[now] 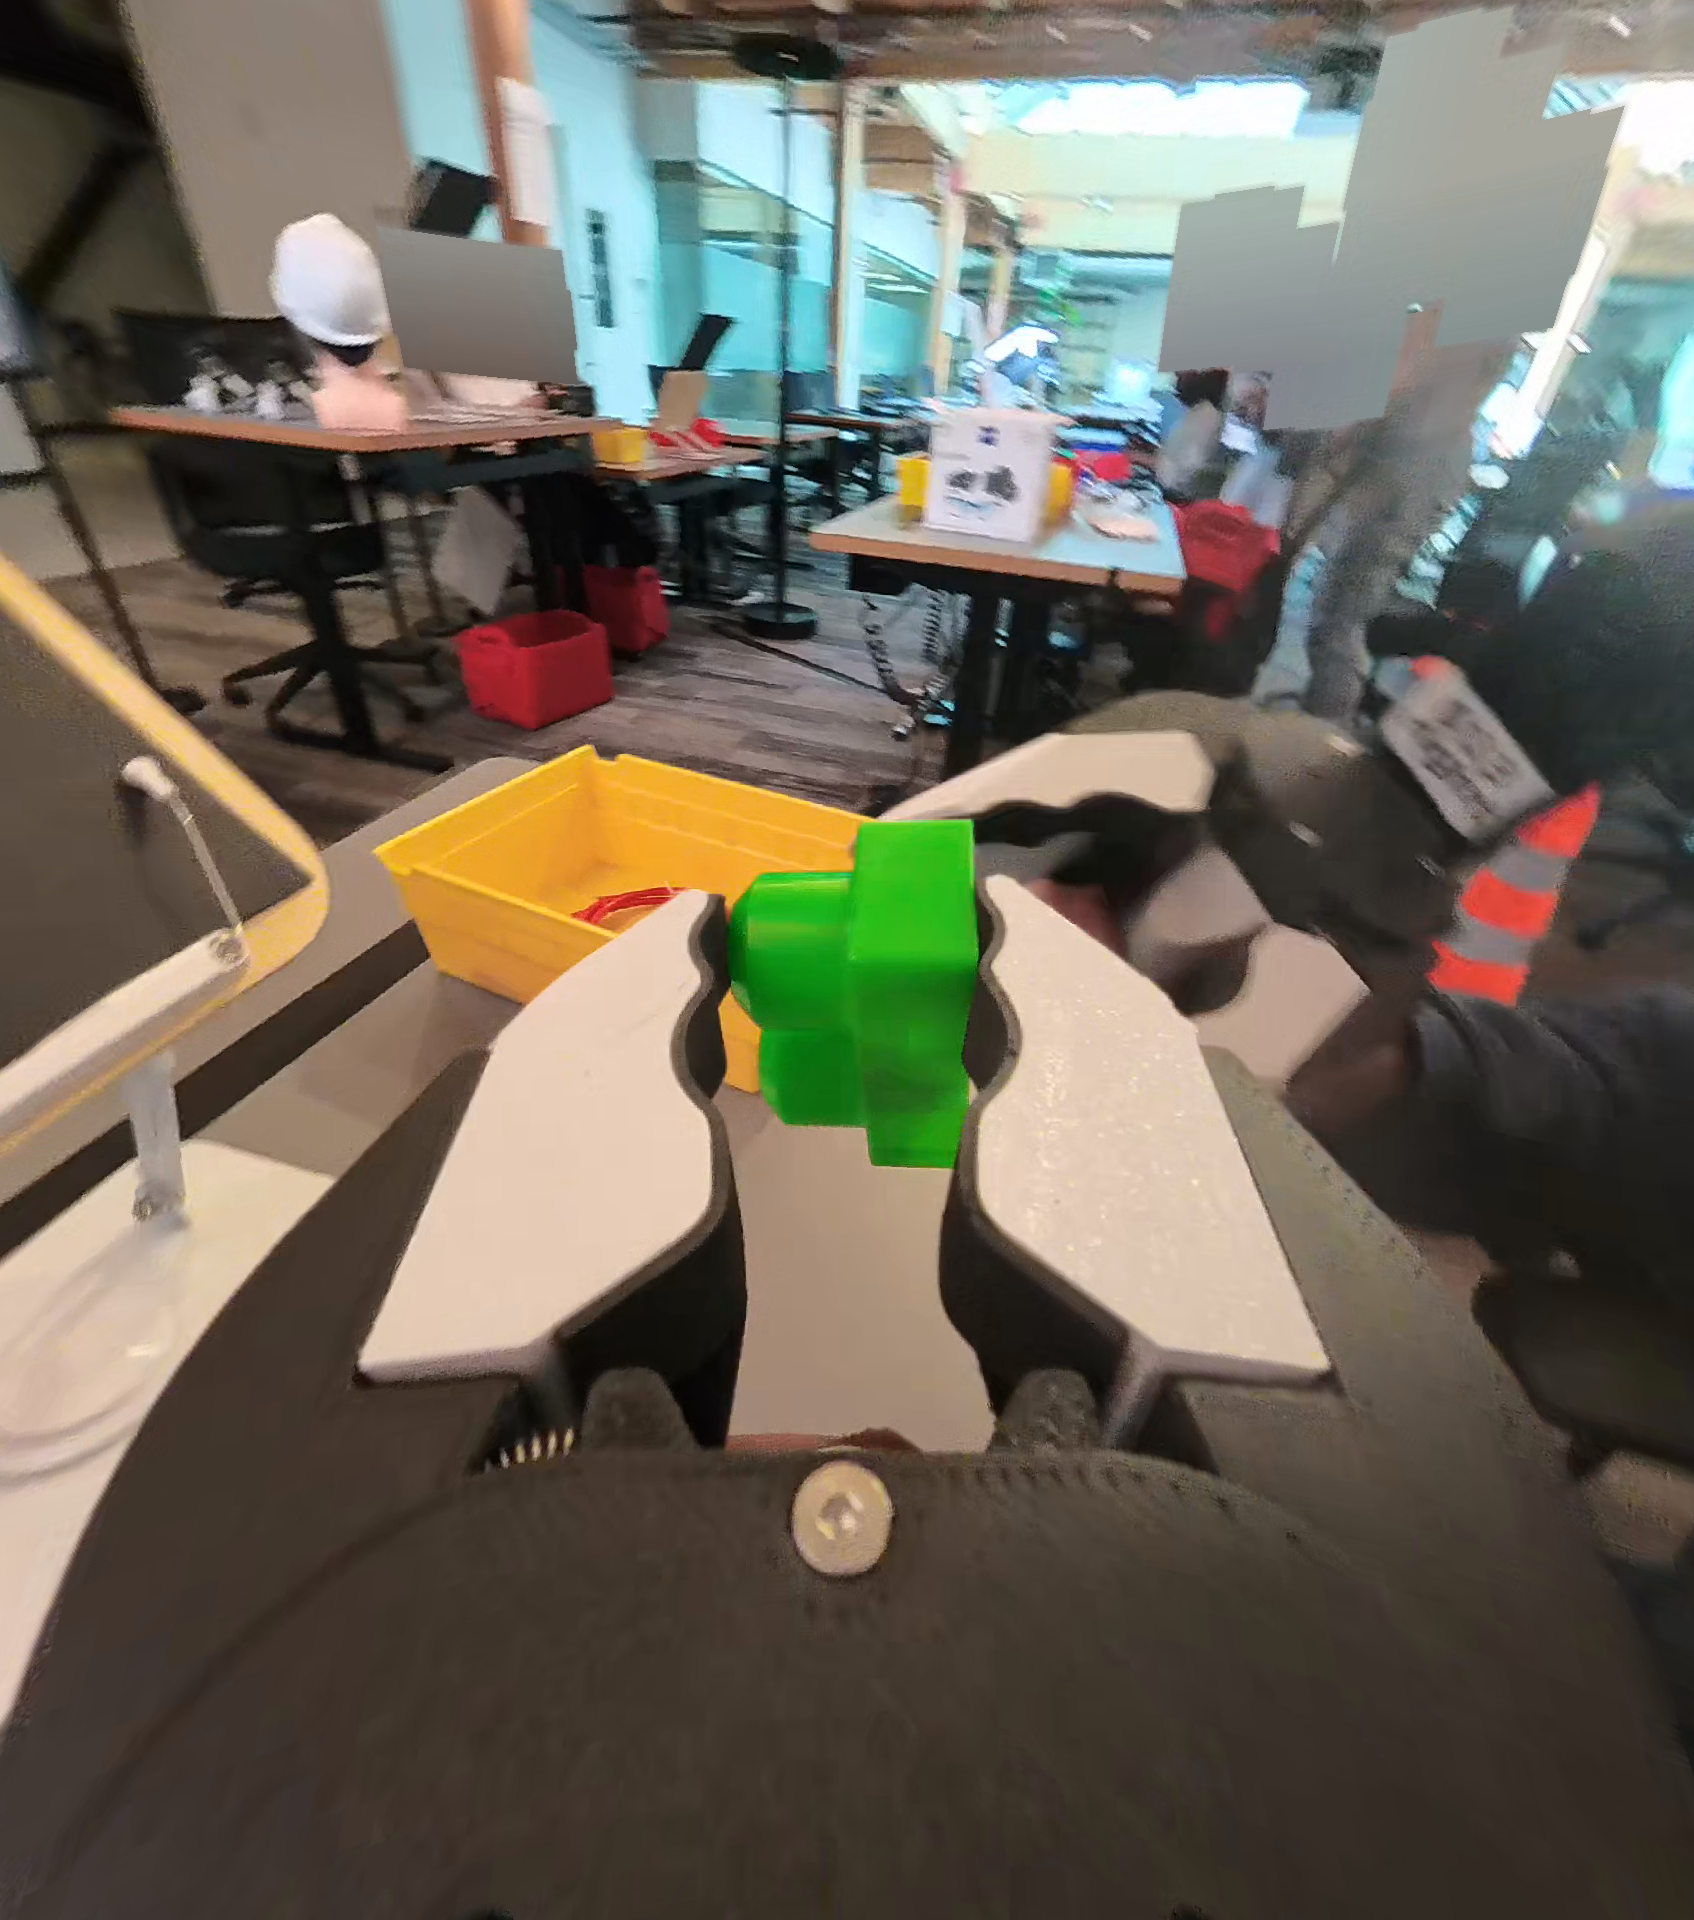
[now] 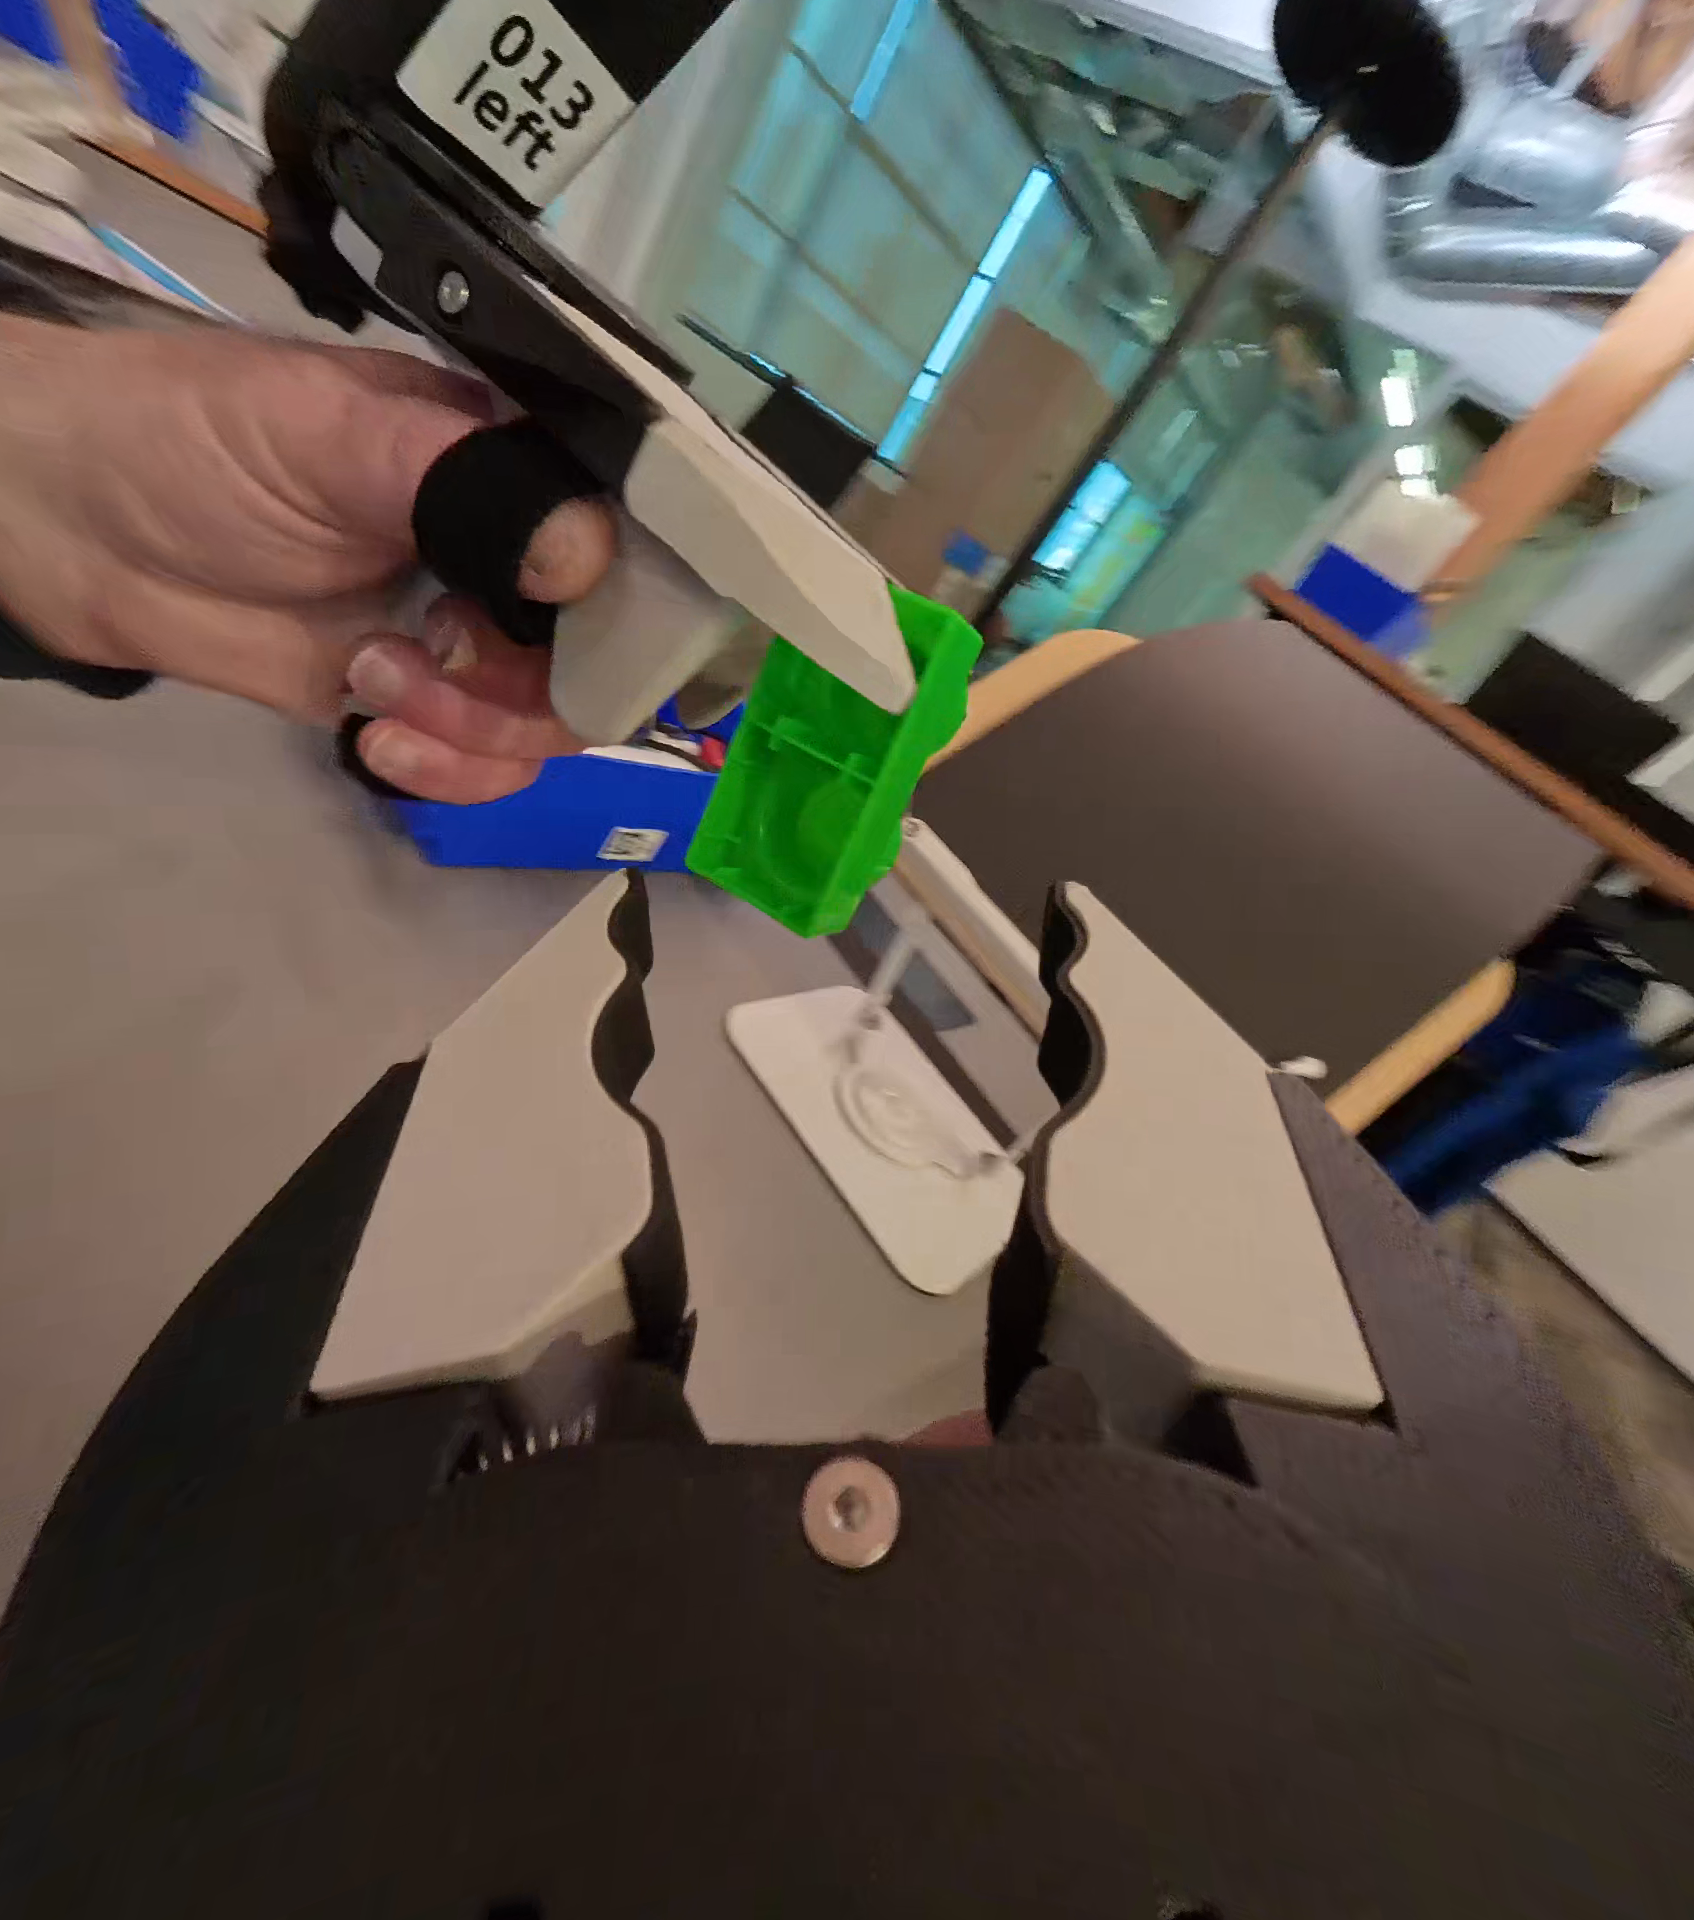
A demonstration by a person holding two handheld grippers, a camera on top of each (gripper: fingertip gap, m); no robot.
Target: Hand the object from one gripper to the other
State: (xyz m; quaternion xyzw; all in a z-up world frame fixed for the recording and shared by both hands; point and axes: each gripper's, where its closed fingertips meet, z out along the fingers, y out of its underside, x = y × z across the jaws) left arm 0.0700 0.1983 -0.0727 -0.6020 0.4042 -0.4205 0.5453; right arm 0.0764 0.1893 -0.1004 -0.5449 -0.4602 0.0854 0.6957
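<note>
A bright green plastic block (image 1: 858, 987), stud-topped like a toy brick, hangs in mid-air above a grey table (image 2: 95, 987); seen from the right wrist view its hollow, ribbed underside (image 2: 807, 800) faces the camera; it sits tilted, its round stud pointing sideways in the left wrist view.

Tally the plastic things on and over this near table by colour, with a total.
Green: 1, the block held in the left gripper
Yellow: 1, the bin on the table
Blue: 1, the bin on the table
Total: 3
The right gripper holds nothing.
</note>
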